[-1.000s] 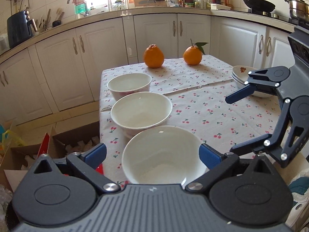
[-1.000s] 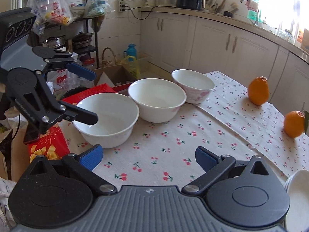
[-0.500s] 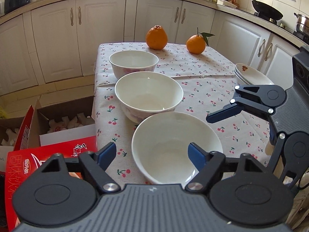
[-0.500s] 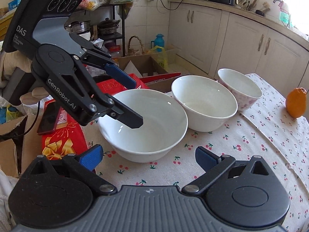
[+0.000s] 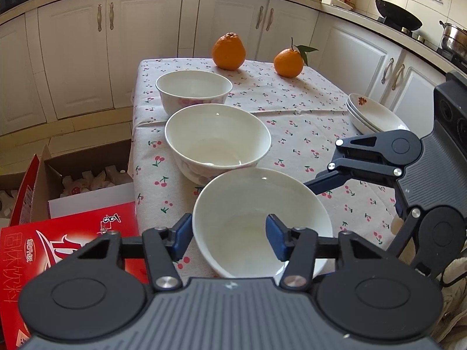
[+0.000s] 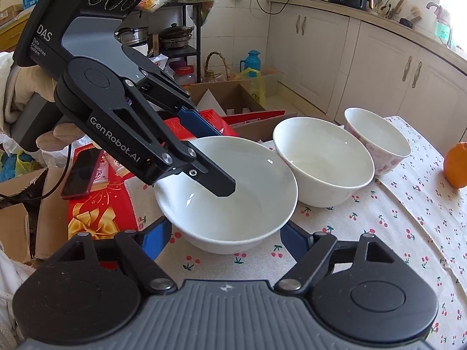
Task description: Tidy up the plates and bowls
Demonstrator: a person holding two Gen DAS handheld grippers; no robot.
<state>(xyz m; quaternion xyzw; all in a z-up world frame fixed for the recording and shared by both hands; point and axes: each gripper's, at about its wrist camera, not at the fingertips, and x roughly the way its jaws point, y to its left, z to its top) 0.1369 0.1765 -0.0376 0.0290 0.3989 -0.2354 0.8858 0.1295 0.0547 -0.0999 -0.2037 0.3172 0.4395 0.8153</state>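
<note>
Three white bowls stand in a row on the cherry-print tablecloth (image 5: 292, 110). My left gripper (image 5: 229, 239) is shut on the nearest bowl (image 5: 262, 204), one pad outside its left wall and one pad inside. From the right wrist, the left gripper (image 6: 224, 160) straddles the nearest bowl's (image 6: 233, 204) far rim. My right gripper (image 6: 223, 237) is closing, with the bowl's lower wall between its pads; I see no firm press. Beyond stand the middle bowl (image 5: 217, 137) and the pink-patterned bowl (image 5: 194, 87). Stacked plates (image 5: 373, 113) sit at the right edge.
Two oranges (image 5: 228, 51) (image 5: 289, 62) rest at the table's far end. On the floor left of the table are a red box (image 5: 58, 248) and an open carton (image 5: 87, 172). A phone (image 6: 80, 175) lies on the red box. A gloved hand (image 6: 29, 87) holds the left gripper.
Both grippers came down and in on the nearest bowl. The left jaws went from wide open to shut over its rim. The right jaws narrowed around its base.
</note>
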